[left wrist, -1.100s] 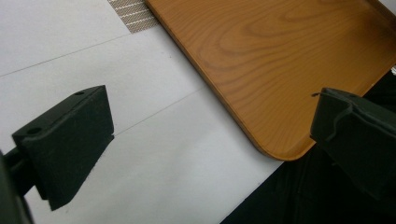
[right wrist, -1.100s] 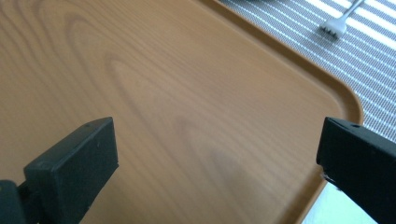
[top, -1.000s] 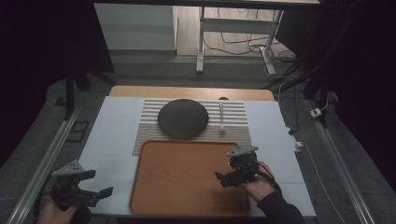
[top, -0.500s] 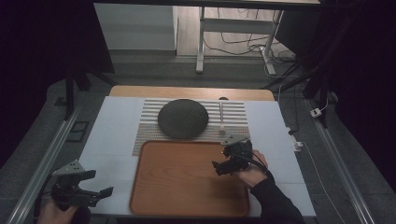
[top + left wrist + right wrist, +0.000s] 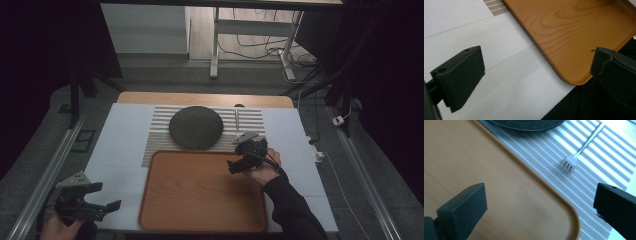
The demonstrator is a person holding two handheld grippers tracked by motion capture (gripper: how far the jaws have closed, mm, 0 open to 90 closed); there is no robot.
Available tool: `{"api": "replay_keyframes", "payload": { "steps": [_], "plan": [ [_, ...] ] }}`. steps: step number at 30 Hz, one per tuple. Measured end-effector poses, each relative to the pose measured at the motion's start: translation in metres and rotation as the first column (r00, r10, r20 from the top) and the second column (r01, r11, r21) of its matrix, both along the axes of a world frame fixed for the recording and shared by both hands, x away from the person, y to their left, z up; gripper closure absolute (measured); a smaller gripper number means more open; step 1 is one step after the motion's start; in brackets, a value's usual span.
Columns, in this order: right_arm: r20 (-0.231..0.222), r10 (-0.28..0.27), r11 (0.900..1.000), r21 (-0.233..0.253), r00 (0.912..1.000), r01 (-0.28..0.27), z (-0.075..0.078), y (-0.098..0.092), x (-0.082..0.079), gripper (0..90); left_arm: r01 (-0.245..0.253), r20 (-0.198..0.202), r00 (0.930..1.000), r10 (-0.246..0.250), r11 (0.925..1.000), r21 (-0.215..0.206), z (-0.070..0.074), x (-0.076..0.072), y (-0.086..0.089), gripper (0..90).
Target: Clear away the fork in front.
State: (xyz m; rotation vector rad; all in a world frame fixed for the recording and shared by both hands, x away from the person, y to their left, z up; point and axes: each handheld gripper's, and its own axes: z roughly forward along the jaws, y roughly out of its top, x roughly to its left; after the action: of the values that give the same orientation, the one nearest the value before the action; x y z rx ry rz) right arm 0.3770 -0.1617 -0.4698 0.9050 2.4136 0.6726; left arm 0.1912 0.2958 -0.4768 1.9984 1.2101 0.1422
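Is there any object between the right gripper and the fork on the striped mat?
Nothing visible does. The right gripper is open over the tray's far right corner, and only bare striped mat lies before the fork.

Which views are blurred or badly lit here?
High view: dim overall, dark surroundings, table lit, right gripper slightly soft. Left gripper view: sharp, wood grain of the tray clear, evenly lit. Right gripper view: tray smeared and soft, while the fork and striped mat read fairly crisp.
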Motion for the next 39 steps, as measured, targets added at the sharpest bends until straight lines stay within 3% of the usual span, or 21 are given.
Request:
{"api": "replay_keyframes", "payload": {
  "steps": [3,13,18,19,22,26,27,30,34,35,36,38,39],
  "plan": [
    [0.009,-0.006,1.000,-0.011,0.9999,0.006,0.000,0.000,0.005,0.0,0.000,0.000,1.0000,0.000,1.0000,0.001,0.000,0.000,0.000,0.0],
    [0.064,-0.012,0.994,-0.110,0.9979,0.019,-0.006,0.003,0.034,0.0,0.002,-0.003,1.0000,-0.002,1.0000,-0.005,0.000,0.000,0.000,0.0],
    [0.100,0.019,0.976,-0.216,0.9948,0.003,-0.015,0.007,0.048,5.9,0.003,-0.003,1.0000,-0.003,1.0000,-0.006,0.000,0.001,0.001,0.0],
    [0.100,0.019,0.976,-0.216,0.9948,0.003,-0.015,0.007,0.048,5.9,0.003,-0.003,1.0000,-0.003,1.0000,-0.006,0.000,0.001,0.001,0.0],
    [0.125,0.050,0.955,-0.295,0.9910,-0.011,-0.021,0.011,0.056,11.9,0.004,-0.004,1.0000,-0.004,1.0000,-0.007,0.000,0.001,0.001,0.0],
    [0.140,0.079,0.935,-0.353,0.9870,-0.025,-0.027,0.015,0.059,21.9,0.005,-0.005,1.0000,-0.005,1.0000,-0.004,-0.001,0.001,0.001,0.0],
    [0.140,0.079,0.935,-0.353,0.9870,-0.025,-0.027,0.015,0.059,21.9,0.005,-0.006,1.0000,-0.005,1.0000,-0.004,-0.001,0.001,0.001,0.0],
    [0.154,0.115,0.901,-0.432,0.9814,-0.038,-0.033,0.018,0.063,32.8,0.006,-0.006,1.0000,-0.006,1.0000,-0.006,-0.001,0.001,0.001,0.0],
    [0.152,0.137,0.878,-0.476,0.9788,-0.048,-0.040,0.022,0.065,46.3,0.007,-0.008,0.9999,-0.007,1.0000,-0.004,-0.001,0.001,0.001,0.0],
    [0.152,0.137,0.878,-0.476,0.9788,-0.048,-0.040,0.022,0.065,46.3,0.007,-0.008,0.9999,-0.007,1.0000,-0.003,-0.001,0.001,0.000,0.0],
    [0.144,0.159,0.861,-0.505,0.9766,-0.066,-0.045,0.024,0.065,53.5,0.008,-0.008,0.9999,-0.008,1.0000,-0.003,-0.001,0.001,0.000,0.0],
    [0.152,0.195,0.839,-0.537,0.9690,-0.085,-0.048,0.027,0.065,60.5,0.008,-0.008,0.9999,-0.008,1.0000,-0.003,-0.001,0.001,0.000,0.0],
    [0.152,0.195,0.839,-0.537,0.9690,-0.085,-0.048,0.027,0.065,60.5,0.008,-0.009,0.9999,-0.008,1.0000,-0.003,-0.001,0.000,0.000,0.0]
  ]
}}
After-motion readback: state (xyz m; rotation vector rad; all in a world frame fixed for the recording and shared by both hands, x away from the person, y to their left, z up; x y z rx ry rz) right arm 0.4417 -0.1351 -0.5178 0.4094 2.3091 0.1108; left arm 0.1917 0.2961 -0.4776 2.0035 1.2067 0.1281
